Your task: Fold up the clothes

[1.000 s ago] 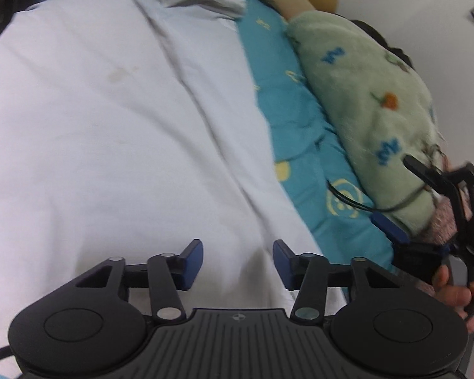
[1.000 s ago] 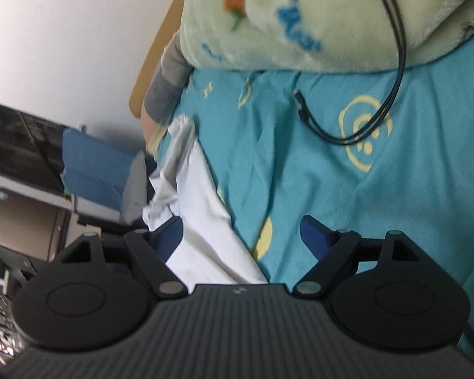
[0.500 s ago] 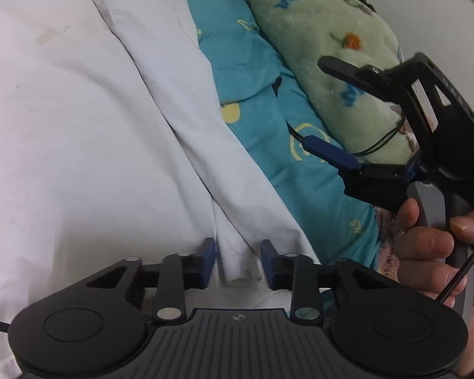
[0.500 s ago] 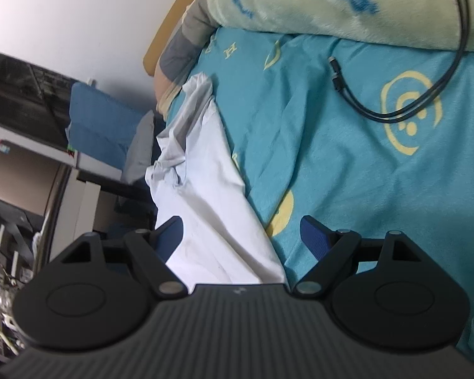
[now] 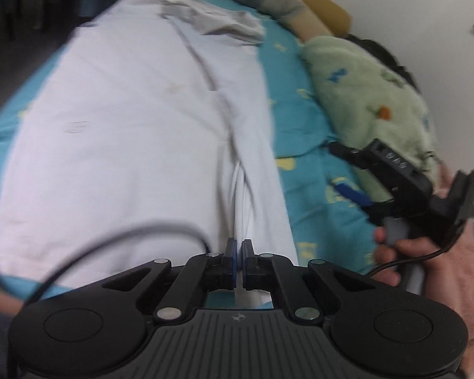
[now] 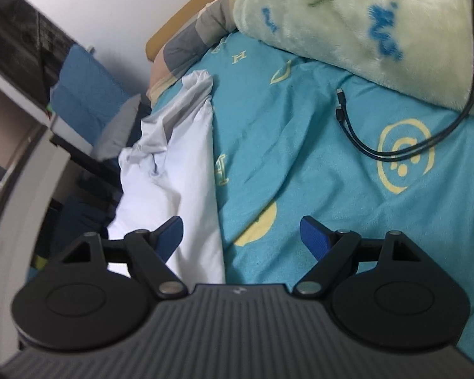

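A white garment (image 5: 136,132) lies spread lengthwise on a teal bedsheet (image 5: 303,170). My left gripper (image 5: 239,252) is shut on the garment's near hem, pinching a fold of white cloth between its blue pads. My right gripper (image 6: 241,237) is open and empty, hovering over the sheet with its left finger above the garment's right edge (image 6: 186,173). The right gripper also shows in the left wrist view (image 5: 391,183), held by a hand to the right of the garment.
A pale green fleece blanket (image 6: 379,22) is piled along the wall side of the bed (image 5: 373,94). A black cable (image 6: 404,139) lies on the sheet below it. A wooden headboard (image 5: 316,3) and grey pillow are at the far end. Furniture stands beyond the bed's left edge (image 6: 22,126).
My left gripper has closed on the garment's near hem and pulled back, so more of the garment shows. My right gripper stays open and has shifted slightly over the sheet.
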Action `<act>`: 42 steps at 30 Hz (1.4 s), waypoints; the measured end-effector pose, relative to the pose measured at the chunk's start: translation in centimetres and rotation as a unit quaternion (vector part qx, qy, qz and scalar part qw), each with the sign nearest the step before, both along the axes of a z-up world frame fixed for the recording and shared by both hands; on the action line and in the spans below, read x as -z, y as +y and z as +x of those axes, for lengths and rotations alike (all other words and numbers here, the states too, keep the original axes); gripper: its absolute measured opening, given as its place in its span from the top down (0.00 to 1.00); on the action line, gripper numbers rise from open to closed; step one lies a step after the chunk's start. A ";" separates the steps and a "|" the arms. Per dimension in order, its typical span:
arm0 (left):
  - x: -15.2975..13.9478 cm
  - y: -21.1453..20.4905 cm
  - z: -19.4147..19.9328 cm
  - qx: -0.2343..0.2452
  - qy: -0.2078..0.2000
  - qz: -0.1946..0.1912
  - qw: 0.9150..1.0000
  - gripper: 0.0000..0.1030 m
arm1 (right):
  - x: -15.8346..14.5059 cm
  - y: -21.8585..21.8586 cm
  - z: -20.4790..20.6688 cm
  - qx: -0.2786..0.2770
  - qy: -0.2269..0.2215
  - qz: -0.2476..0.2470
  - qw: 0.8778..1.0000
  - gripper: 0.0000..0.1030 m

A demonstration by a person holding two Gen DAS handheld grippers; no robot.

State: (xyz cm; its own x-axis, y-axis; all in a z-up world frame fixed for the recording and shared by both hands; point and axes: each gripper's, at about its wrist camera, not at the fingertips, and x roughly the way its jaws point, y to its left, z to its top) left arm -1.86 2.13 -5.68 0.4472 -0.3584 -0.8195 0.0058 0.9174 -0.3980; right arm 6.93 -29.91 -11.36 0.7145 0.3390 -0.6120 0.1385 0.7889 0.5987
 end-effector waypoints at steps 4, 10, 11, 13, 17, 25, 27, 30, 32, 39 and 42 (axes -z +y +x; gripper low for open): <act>-0.1 0.7 -0.5 -0.022 -0.001 0.062 0.998 0.97 | -0.4 1.4 -0.3 -0.026 -0.008 -0.037 0.999 0.19; -1.5 0.7 -0.5 -0.032 -0.014 0.090 0.995 0.97 | -1.0 2.6 -0.7 -0.042 -0.019 -0.073 0.996 0.20; -1.3 0.7 -0.5 -0.033 -0.006 0.096 0.995 0.97 | -1.0 2.7 -0.7 -0.042 -0.019 -0.075 0.996 0.20; -0.8 0.7 -0.4 -0.034 0.011 0.108 0.993 0.97 | -1.0 2.8 -0.7 -0.043 -0.020 -0.078 0.996 0.20; 0.5 0.8 0.0 -0.038 0.050 0.134 0.989 0.97 | -1.1 3.0 -0.7 -0.044 -0.022 -0.083 0.995 0.20; -0.1 0.3 0.3 -0.012 0.052 0.111 0.992 0.71 | -1.4 3.3 -0.8 -0.044 -0.028 -0.091 0.994 0.20; -0.4 0.5 0.5 -0.011 0.053 0.089 0.995 0.54 | -1.5 3.4 -0.8 -0.043 -0.029 -0.088 0.995 0.20; -0.8 0.9 1.2 -0.013 0.054 0.056 0.997 0.41 | -1.5 3.5 -0.8 -0.045 -0.029 -0.089 0.995 0.20; -1.1 1.1 2.2 -0.015 0.047 0.054 0.997 0.38 | -1.5 3.6 -0.8 -0.046 -0.030 -0.089 0.995 0.20; 0.6 1.0 8.7 -0.028 0.035 0.010 0.999 0.28 | -1.5 3.8 -0.5 -0.050 -0.031 -0.089 0.994 0.20; 2.9 0.4 11.2 -0.029 0.041 -0.024 0.998 0.29 | -1.4 4.0 -0.3 -0.053 -0.030 -0.089 0.994 0.20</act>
State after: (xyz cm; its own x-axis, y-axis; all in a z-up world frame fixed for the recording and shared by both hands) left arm 9.29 2.55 -8.63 0.4011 -0.3729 -0.8367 -0.0816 0.8952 -0.4381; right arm 6.62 -25.91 -9.97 0.7177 0.3048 -0.6261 0.0161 0.8916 0.4525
